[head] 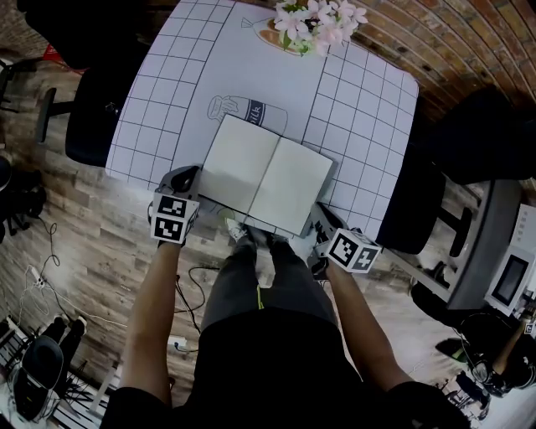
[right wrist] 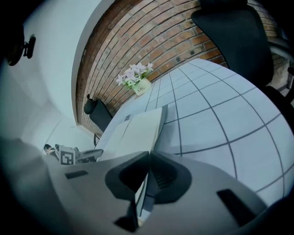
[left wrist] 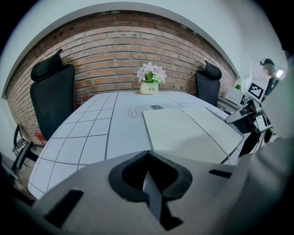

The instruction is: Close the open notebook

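Two chairs, flowers well clear | left gripper, right gripper jaws clamp notebook

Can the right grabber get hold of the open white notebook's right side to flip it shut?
Probably yes. The right gripper is already shut on the near right corner of the open white paper notebook, and nothing lies on its pages to block the fold.

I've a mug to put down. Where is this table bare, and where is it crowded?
Bare: the table's left strip between its left edge and the notebook; the right strip beside the notebook; the middle between notebook and flowers. Crowded: the near edge, where the left claw and right claw hold the notebook's corners.
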The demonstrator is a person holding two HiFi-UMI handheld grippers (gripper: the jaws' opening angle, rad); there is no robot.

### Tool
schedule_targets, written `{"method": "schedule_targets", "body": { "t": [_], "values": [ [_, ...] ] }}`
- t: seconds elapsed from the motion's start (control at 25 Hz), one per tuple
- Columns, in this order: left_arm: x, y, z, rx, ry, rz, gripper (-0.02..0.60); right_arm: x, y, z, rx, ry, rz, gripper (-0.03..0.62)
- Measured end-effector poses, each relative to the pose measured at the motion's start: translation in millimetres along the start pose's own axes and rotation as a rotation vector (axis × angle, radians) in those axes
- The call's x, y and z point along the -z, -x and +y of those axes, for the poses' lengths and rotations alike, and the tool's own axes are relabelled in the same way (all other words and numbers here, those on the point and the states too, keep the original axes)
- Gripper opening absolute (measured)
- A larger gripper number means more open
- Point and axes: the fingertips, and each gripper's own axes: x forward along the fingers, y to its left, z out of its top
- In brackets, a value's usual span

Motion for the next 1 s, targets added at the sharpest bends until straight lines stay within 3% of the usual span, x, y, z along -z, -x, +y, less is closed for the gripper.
{"method": "schedule_targets", "body": {
  "t": [0.28,1.0],
  "values": [
    [0,0,0,0.0,-0.001,-0.001,0.023,-7,6,14,-0.045,-0.002,-0.032,0.026],
    [-1,0,-2,0.009,0.006,-0.006,0.023,-43,22,92,-0.171,0.15,-0.122,0.055]
  ]
}}
